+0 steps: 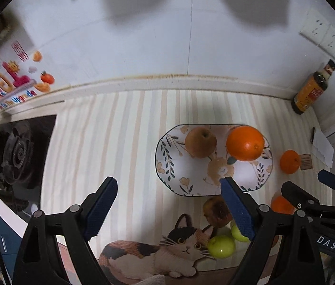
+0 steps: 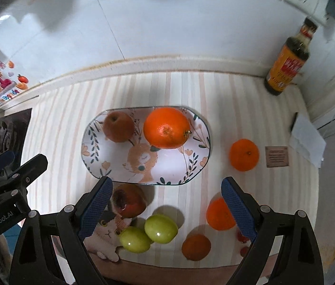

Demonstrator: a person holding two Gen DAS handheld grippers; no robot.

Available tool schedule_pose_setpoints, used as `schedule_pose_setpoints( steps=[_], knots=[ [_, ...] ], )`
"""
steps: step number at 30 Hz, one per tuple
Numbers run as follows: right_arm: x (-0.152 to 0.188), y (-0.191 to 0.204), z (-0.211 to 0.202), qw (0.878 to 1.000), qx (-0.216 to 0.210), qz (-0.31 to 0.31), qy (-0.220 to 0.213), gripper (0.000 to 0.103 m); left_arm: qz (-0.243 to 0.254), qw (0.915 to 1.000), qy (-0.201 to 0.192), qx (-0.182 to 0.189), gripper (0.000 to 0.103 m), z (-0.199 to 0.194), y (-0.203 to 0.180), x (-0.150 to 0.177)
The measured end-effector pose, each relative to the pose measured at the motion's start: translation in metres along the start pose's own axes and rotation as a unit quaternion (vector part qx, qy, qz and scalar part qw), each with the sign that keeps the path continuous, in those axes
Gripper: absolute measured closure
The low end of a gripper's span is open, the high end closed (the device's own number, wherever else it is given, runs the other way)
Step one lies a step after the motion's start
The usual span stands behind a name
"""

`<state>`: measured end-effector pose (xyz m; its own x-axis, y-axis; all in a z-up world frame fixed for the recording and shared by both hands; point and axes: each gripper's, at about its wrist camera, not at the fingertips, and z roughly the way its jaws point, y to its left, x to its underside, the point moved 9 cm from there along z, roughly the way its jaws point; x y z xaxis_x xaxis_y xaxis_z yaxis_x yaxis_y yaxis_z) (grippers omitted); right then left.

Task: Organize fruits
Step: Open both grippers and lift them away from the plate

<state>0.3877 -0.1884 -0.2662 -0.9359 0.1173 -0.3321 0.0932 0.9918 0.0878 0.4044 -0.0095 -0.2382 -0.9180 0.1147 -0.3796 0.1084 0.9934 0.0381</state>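
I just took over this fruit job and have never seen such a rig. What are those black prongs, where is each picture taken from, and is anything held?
Each picture comes from a camera on a hand-held gripper, looking down along its two blue-padded fingers. The left gripper and right gripper both stand open and hold nothing. Below lies a striped mat with a patterned plate carrying a brown apple and a large orange. Off the plate: a red apple, two green fruits, three smaller oranges. A sauce bottle stands by the wall.

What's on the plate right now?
Two fruits sit on the plate: a brown pear at the left and a large orange beside it. The printed surface under them is covered; the rest is bare.
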Motion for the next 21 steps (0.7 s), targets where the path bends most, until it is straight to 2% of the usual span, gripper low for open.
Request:
schedule_pose_setpoints(
  steps=[9,14,21],
  knots=[
    [0.020,0.011,-0.061,0.999,-0.011,0.001,-0.051,0.008,0.009,0.9988,-0.047,0.007,0.014,-0.055,0.005,0.012],
    [0.026,0.012,-0.089,0.997,-0.004,0.000,-0.079,0.008,0.011,0.9984,-0.053,0.016,0.014,-0.069,0.004,0.021],
    [0.036,0.013,-0.102,0.996,-0.014,0.008,-0.085,0.008,0.004,0.9983,-0.051,0.029,0.014,-0.077,0.002,0.032]
  ],
)
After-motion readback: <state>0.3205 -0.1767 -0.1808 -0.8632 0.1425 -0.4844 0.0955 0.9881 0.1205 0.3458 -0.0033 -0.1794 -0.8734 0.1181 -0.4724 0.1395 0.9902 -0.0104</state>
